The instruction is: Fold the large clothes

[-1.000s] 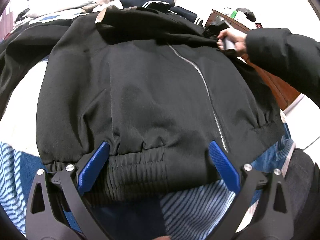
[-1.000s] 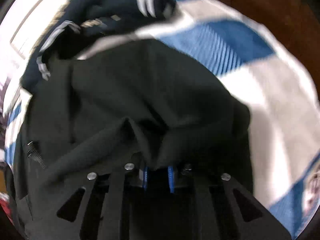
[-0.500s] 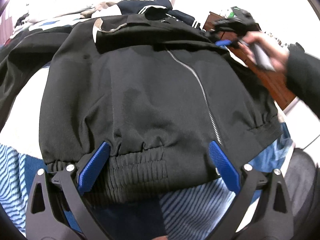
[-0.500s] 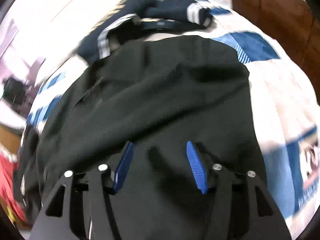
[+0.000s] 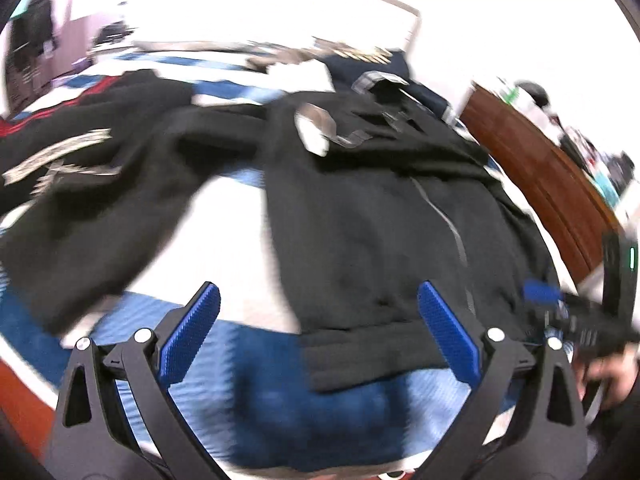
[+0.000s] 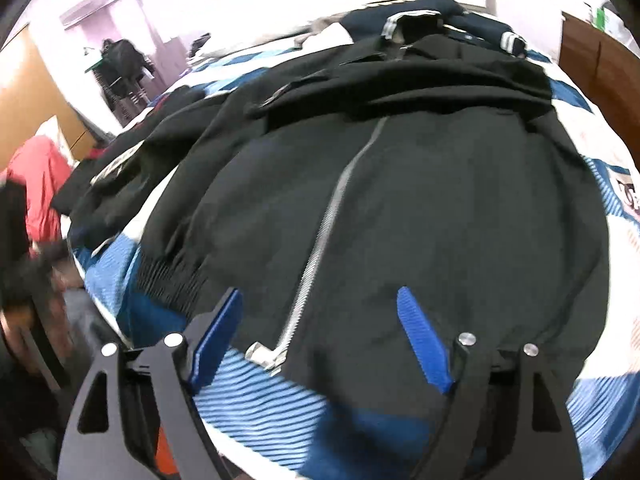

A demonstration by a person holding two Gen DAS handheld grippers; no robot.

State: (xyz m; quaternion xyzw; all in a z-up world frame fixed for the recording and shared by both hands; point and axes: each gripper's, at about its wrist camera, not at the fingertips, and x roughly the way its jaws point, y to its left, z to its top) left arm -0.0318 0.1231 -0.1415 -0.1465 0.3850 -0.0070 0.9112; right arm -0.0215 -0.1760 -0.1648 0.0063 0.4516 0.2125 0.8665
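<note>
Right wrist view | right gripper [image 6: 320,340] opening, empty, over black jacket [image 6: 400,200] hem | left gripper [image 5: 318,336] gaping, empty | handling soft, floppy; pinching ribbed hem corners

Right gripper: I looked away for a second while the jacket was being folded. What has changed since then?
The right gripper let go of the black jacket near its collar and swung down to the hem; its jaws are opening, nothing between them. The left gripper pulled off the hem toward the sleeve side. The jacket stays flat on the bed, zipped.
</note>
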